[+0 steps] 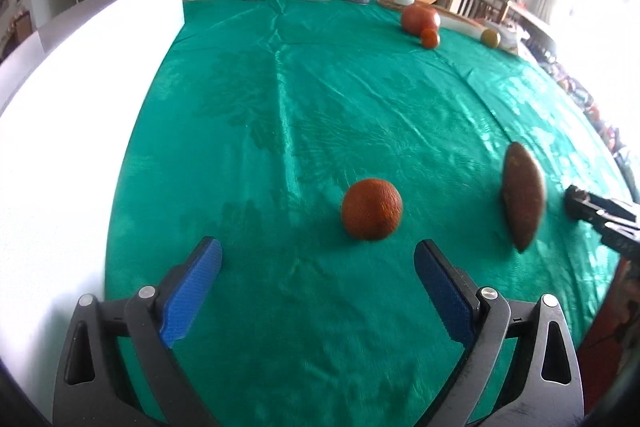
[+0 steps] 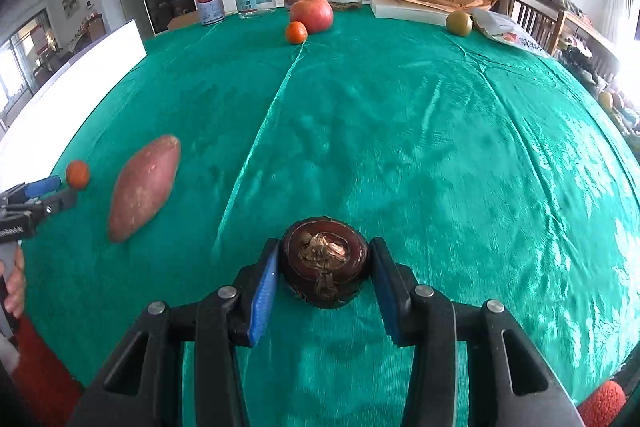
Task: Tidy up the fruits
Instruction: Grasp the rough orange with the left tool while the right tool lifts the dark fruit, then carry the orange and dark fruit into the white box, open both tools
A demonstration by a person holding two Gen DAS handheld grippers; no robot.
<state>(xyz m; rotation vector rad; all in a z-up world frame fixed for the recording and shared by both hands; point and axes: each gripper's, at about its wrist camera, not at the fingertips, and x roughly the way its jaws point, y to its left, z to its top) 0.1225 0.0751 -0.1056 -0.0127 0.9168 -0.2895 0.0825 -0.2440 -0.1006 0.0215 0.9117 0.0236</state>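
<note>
Hovering low in the frame, the left gripper has its jaws spread, the orange just ahead on the counter. Lower centre, the right gripper pinches a dark round fruit; its curved skin could slip if lifted fast.

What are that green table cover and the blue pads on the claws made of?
The green cover looks like a thin satin-type fabric: it shines, creases in long folds, and carries a woven leaf pattern. The blue pads on the left claw look like rubber or soft plastic, matte with a fine dotted grip texture.
</note>
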